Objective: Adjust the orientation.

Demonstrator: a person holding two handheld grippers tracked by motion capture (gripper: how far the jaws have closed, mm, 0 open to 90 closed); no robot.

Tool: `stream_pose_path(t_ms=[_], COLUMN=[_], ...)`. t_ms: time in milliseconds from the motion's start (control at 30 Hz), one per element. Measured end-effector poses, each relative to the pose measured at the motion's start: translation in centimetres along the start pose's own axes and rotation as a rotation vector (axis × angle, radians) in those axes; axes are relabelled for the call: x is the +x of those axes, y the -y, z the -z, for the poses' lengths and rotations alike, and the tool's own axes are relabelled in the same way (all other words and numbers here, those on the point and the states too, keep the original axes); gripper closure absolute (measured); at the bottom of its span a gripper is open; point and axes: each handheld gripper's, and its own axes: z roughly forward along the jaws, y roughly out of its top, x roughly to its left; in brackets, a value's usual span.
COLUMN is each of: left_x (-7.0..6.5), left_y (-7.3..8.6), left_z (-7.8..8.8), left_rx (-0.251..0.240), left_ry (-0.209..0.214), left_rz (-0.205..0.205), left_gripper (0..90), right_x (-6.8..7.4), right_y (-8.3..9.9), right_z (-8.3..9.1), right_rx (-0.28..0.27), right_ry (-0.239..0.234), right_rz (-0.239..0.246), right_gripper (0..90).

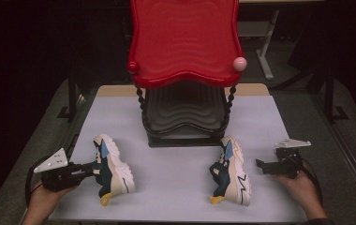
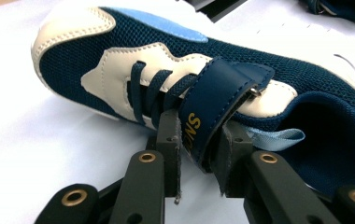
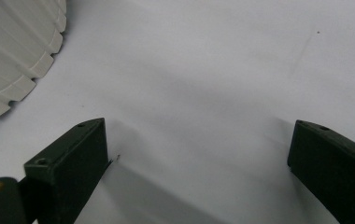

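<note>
While the left tongs [image 2: 199,158] clamp the navy strap [image 2: 213,107] of the left shoe [image 1: 112,169] lying on the surface [image 1: 176,187], the right tongs [image 3: 199,168] rest released beside the right shoe [image 1: 232,171].

The rack [image 1: 184,70] stands at the back of the table [image 1: 176,187]. In front of the rack, one shoe [image 1: 113,166] lies to its left, the other shoe [image 1: 232,171] to its right.

High view above table [image 1: 176,187], forward-down; tool views close, sharing its white top
</note>
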Motion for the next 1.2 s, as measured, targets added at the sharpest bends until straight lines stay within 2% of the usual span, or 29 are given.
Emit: stream_pose_path(t_ms=[400,467,500,667,967,1200], left_x=[0.2,0.3,0.3,0.5,0.8,0.8], left_y=[-3.7,-4.8,-4.8,-6.5,-7.9,-8.5], left_z=[-1.8,-2.7,-2.7,-4.7,-7.4,-8.8], left_rx=[-0.007,-0.011,-0.011,-0.008,0.008,0.024], left_ry=[0.026,0.039,0.039,0.064,0.090,0.088], left_rz=[-0.014,-0.023,-0.023,-0.036,-0.022,-0.034], left_gripper=[75.1,75.0,74.9,74.2,73.0,72.5], right_x=[0.0,0.0,0.0,0.0,0.0,0.0], right_y=[0.0,0.0,0.0,0.0,0.0,0.0], right_z=[0.0,0.0,0.0,0.0,0.0,0.0], right_rx=[0.000,0.001,0.000,0.001,0.001,0.001], right_ry=[0.000,0.000,0.000,-0.001,-0.001,-0.001], right_rz=[0.000,0.000,0.000,0.000,0.000,0.000], right_gripper=[4.4,4.4,4.4,4.4,4.4,4.4])
